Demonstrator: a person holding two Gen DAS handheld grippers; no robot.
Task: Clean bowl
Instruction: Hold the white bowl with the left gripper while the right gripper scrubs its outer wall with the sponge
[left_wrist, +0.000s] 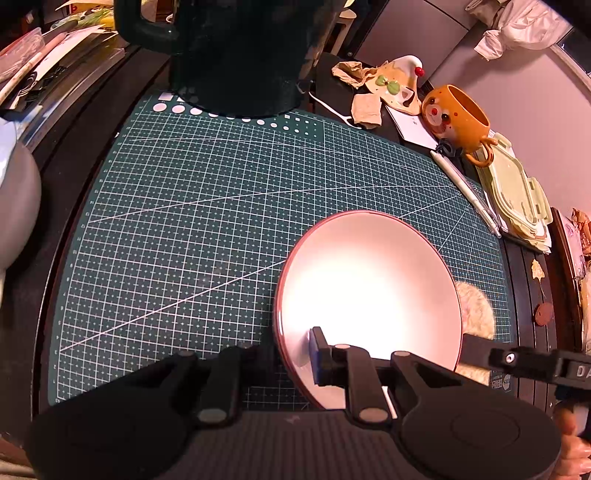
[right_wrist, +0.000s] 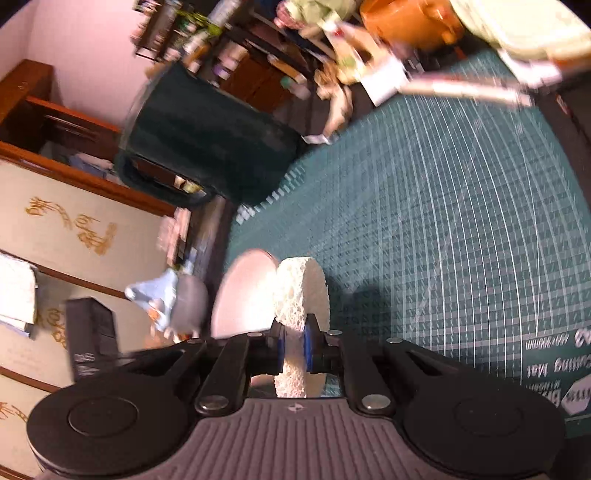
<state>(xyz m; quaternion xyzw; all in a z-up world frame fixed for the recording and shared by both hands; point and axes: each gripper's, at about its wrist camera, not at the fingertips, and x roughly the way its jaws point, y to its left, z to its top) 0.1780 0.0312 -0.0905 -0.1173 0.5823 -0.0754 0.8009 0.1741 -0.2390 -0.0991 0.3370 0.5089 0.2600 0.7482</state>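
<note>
Left fingers (left_wrist: 314, 354) clamp the bowl (left_wrist: 369, 288) rim, right fingers (right_wrist: 294, 345) pinch the half-hidden sponge (right_wrist: 301, 291).

The cutting mat (right_wrist: 461, 229) reads "Cutting Mat"; the right tool (left_wrist: 576, 371) shows "DA".

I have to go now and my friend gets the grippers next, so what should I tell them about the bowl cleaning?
Left gripper: shut on the near rim of the white bowl, holding it tilted over the green cutting mat.
Right gripper: shut on the round white sponge, which sits against the outside of the bowl.
Done: bowl and sponge both picked up; the inside of the bowl shows no dirt.
Left: probably finish wiping, then set the bowl and sponge down. Nothing shows how much wiping is done.
</note>
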